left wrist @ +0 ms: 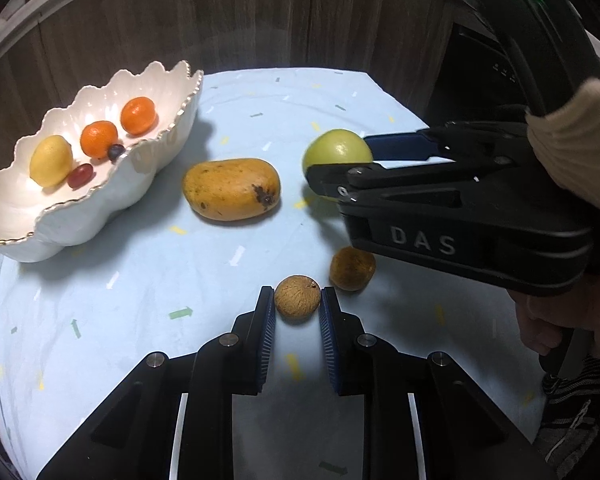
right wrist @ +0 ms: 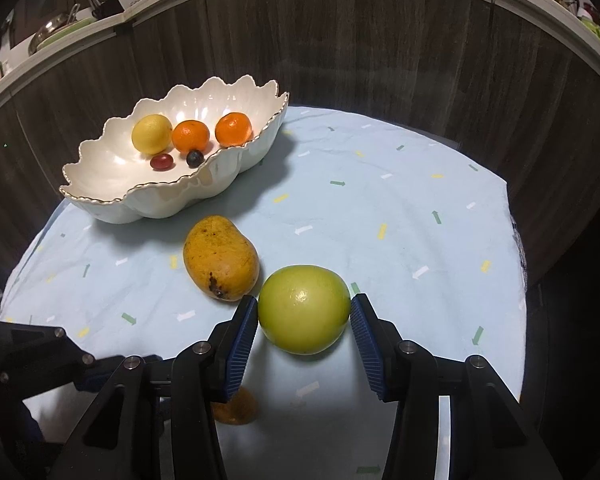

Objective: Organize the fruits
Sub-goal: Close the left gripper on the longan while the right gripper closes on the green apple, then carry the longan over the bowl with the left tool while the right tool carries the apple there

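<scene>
Two handheld grippers work over a round table covered in pale blue cloth with small arrow marks.

The left gripper has its jaws closed almost fully, the blue pads pressing both sides of a small brown fruit that sits on the cloth between the fingertips. A second brown fruit lies just beyond the right fingertip, apart from the held one.

The right gripper has its jaws partly open around a green fruit, with a pad touching each side; the fruit rests on the cloth between them. A mango lies just beyond the left fingertip, close to the green fruit.

Farther ahead of both sets of jaws, to the left, stands a white scalloped bowl. It holds a lemon, two oranges, a red grape and a dark grape.
</scene>
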Demonstrator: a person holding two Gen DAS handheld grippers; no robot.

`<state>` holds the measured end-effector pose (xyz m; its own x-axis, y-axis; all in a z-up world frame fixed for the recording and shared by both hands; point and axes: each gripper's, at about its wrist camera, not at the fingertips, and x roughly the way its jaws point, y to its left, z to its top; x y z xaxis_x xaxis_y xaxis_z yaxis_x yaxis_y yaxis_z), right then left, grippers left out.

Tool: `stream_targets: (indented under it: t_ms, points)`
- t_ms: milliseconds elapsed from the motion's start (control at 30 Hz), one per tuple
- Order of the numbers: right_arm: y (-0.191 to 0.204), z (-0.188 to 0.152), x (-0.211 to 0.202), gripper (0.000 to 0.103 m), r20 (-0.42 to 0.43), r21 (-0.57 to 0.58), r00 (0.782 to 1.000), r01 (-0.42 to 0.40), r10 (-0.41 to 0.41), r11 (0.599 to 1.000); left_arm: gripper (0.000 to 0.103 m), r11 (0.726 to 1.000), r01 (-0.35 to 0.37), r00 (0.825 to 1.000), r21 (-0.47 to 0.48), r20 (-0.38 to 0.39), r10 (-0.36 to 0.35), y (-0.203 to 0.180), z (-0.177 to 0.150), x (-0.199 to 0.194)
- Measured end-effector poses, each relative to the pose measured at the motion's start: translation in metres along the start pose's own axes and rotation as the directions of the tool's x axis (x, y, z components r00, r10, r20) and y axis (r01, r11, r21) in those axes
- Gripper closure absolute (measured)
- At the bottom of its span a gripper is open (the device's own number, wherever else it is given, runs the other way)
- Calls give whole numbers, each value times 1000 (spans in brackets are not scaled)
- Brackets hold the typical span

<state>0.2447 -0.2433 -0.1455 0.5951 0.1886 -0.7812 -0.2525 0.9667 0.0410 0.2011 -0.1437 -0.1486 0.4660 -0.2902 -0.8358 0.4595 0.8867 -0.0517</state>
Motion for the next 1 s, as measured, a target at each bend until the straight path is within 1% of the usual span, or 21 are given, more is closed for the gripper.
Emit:
stream_targets:
  t_ms: [667,1000]
  points:
    - [25,2,-41,54,29,63,999,25,-27,998,80,997,-47,996,-54,75,51,29,5,-46]
    - [51,13,-60,54,56,51,998,22,-25,998,80,992,-71,990,-104,114,83,52,6,-73]
